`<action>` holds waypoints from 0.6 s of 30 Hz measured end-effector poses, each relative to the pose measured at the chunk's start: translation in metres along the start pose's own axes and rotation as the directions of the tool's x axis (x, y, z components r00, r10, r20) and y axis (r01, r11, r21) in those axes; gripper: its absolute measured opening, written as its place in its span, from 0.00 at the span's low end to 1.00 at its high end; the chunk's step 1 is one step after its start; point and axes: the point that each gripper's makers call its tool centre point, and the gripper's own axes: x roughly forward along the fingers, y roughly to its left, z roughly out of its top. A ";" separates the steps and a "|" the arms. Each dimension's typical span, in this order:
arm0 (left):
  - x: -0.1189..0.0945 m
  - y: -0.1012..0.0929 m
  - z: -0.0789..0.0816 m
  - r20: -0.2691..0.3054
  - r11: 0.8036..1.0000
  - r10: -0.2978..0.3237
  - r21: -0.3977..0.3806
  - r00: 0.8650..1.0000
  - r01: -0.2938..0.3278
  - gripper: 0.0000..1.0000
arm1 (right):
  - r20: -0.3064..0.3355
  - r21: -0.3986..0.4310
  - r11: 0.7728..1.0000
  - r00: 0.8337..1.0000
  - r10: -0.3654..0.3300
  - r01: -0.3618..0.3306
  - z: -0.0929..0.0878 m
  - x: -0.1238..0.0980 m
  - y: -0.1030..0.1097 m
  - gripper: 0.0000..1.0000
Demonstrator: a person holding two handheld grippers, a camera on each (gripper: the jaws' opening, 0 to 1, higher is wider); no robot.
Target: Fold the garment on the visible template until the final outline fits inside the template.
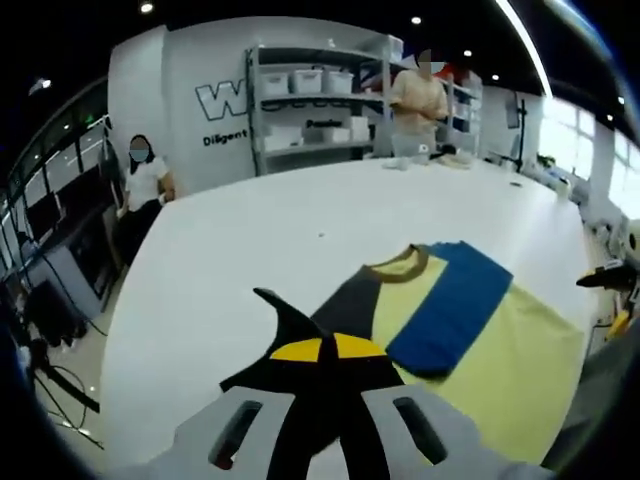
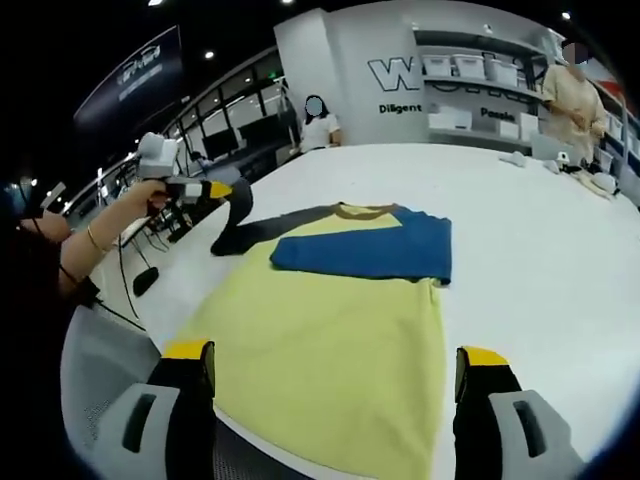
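Observation:
A yellow T-shirt (image 2: pixel 330 350) lies flat on the white table (image 2: pixel 540 250), its brown collar (image 2: pixel 365 211) on the far side. The blue sleeve (image 2: pixel 370 250) is folded across the chest. My left gripper (image 1: pixel 327 348) is shut on the end of the dark grey sleeve (image 1: pixel 345 300) and holds it lifted off the table. In the right gripper view the left gripper (image 2: pixel 205 190) is at the far left, in a person's hand, with that grey sleeve (image 2: pixel 240 228) hanging from it. My right gripper (image 2: pixel 335 370) stands wide open over the shirt's near hem, holding nothing.
The white table (image 1: pixel 250 230) stretches far beyond the shirt. Shelves with white bins (image 1: pixel 310 95) stand behind it. One person (image 1: pixel 145 175) sits by the wall at the left. Another person (image 1: pixel 420 100) stands at the table's far end, near small items (image 2: pixel 590 180).

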 end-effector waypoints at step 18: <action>0.028 -0.063 0.033 0.026 0.991 -0.118 0.067 0.993 0.116 0.00 | -0.013 -0.007 1.000 1.000 0.002 -0.002 -0.004 0.001 0.002 0.99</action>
